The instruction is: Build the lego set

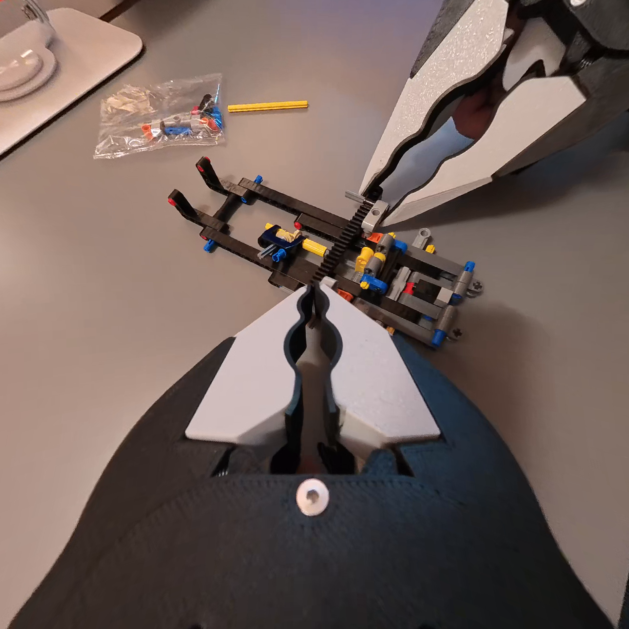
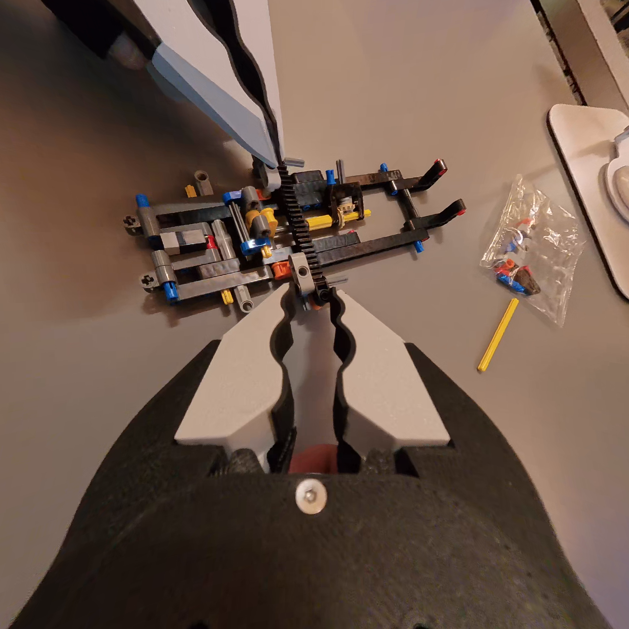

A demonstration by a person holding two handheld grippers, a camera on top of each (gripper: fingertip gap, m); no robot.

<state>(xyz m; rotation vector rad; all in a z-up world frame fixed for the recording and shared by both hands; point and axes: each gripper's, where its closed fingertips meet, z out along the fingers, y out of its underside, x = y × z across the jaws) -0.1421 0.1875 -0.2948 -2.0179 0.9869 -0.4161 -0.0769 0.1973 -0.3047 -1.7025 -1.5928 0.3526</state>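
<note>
A partly built Lego chassis (image 1: 272, 200) of black and grey beams with blue, yellow and red pins lies flat on the grey table; it also shows in the right wrist view (image 2: 357, 252). A black toothed gear rack (image 1: 340, 245) lies across its middle (image 2: 299, 224). My left gripper (image 1: 313, 289) is shut on one end of the rack; it enters the right wrist view from the top (image 2: 276, 163). My right gripper (image 2: 311, 294) is closed on the rack's other end, where a light grey connector (image 2: 299, 274) sits. It enters the left wrist view from the upper right (image 1: 374, 206).
A clear bag of small parts (image 1: 163, 119) and a loose yellow axle (image 1: 267, 106) lie beyond the chassis; both show at right in the right wrist view, the bag (image 2: 531, 248) and the axle (image 2: 498, 335). A white mat (image 1: 85, 51) holds pale dishes. A loose grey connector (image 2: 203, 180) lies beside the chassis. My right fingertips sit around 8 centimeters from my left ones.
</note>
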